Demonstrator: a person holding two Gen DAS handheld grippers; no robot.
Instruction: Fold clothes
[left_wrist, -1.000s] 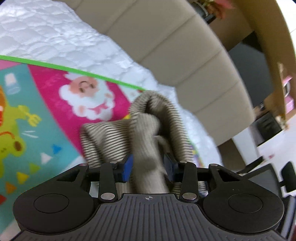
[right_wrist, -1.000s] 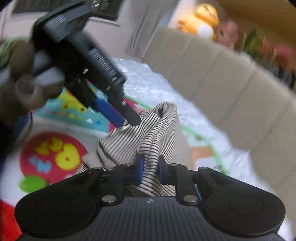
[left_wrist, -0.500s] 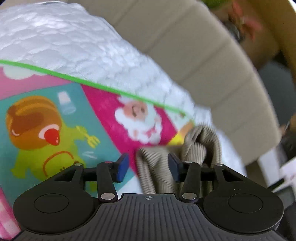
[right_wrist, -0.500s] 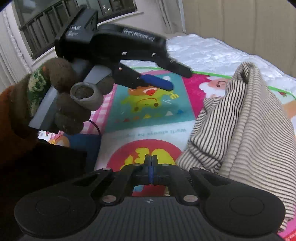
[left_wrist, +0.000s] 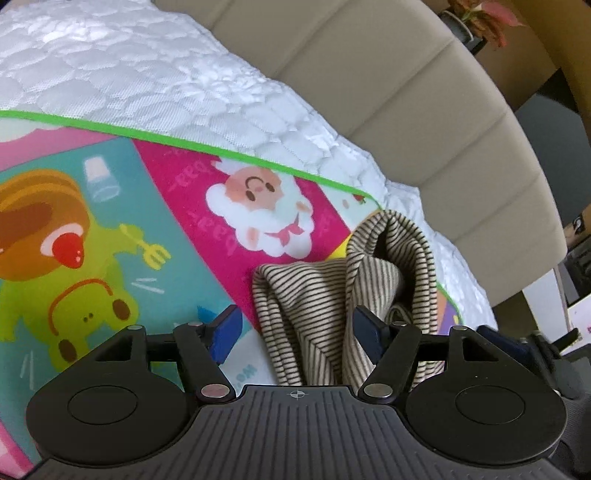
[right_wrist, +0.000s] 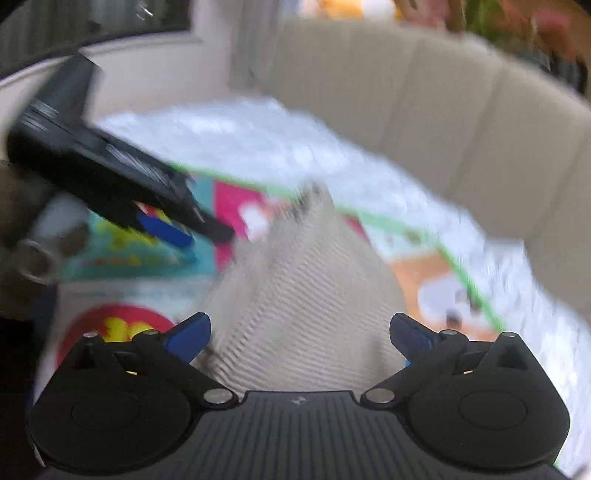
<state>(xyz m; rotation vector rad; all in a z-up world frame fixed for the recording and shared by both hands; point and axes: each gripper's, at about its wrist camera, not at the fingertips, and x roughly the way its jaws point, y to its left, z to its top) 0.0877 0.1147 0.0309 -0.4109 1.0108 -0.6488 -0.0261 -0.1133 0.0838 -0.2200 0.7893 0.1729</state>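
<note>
A beige and black striped garment (left_wrist: 332, 295) lies bunched on a colourful cartoon play mat (left_wrist: 110, 221). In the left wrist view my left gripper (left_wrist: 295, 332) is open, its blue pads on either side of the garment's near edge, holding nothing. In the blurred right wrist view the garment (right_wrist: 306, 295) rises as a heap in front of my right gripper (right_wrist: 299, 336), which is open wide and empty. The left gripper (right_wrist: 177, 229) shows there at the left, just beside the heap.
The mat lies on a white quilted mattress (left_wrist: 147, 74) with a beige padded headboard (left_wrist: 406, 92) behind it. Dark furniture (left_wrist: 554, 147) stands beyond the bed at the right.
Both grippers let go of the striped garment and opened. The right gripper shut empty for a moment, then opened wide and swung back toward the heap.
</note>
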